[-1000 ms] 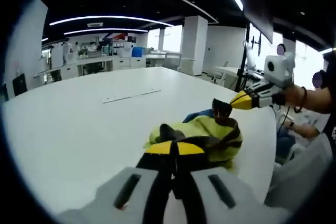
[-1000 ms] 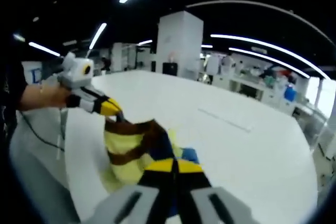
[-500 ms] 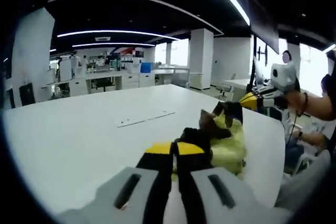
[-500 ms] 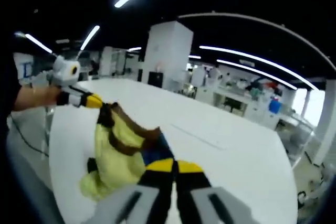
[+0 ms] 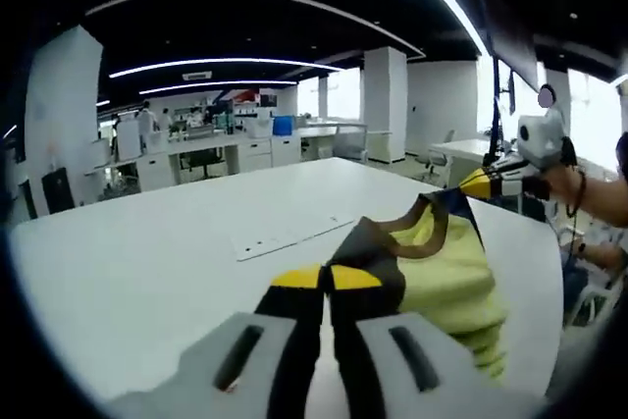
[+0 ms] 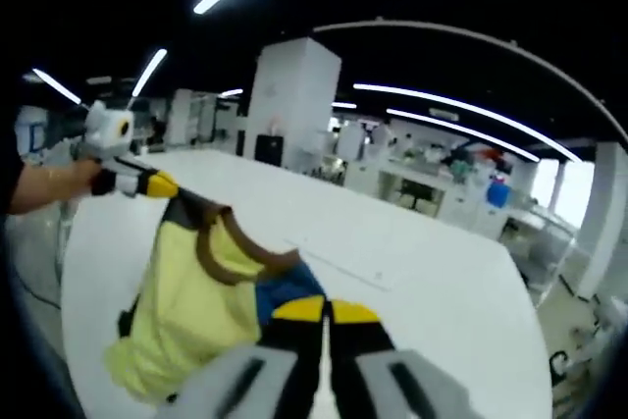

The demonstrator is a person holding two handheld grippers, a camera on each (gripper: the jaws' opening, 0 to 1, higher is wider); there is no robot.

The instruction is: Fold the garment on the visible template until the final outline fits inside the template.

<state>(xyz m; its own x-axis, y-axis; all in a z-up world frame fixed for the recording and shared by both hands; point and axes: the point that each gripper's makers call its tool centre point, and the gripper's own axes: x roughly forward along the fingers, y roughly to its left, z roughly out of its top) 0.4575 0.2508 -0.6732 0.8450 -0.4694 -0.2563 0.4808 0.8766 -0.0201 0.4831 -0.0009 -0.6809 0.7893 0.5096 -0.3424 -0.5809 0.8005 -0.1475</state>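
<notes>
As claws [image 5: 327,277] grip, garment [image 5: 442,272] hangs, table [image 5: 147,252]

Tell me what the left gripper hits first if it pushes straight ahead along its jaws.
Probably the white table, near the thin template strip; the left gripper already pinches the garment. Depth is uncertain.

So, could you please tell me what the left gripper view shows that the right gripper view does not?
Left gripper view alone: the person's wrist with a dark band. Right gripper view alone: a blue panel of the garment and its hanging hem. Both share the yellow garment with brown collar trim, held off the white table by the left claw and right claw, both shut on it.
</notes>
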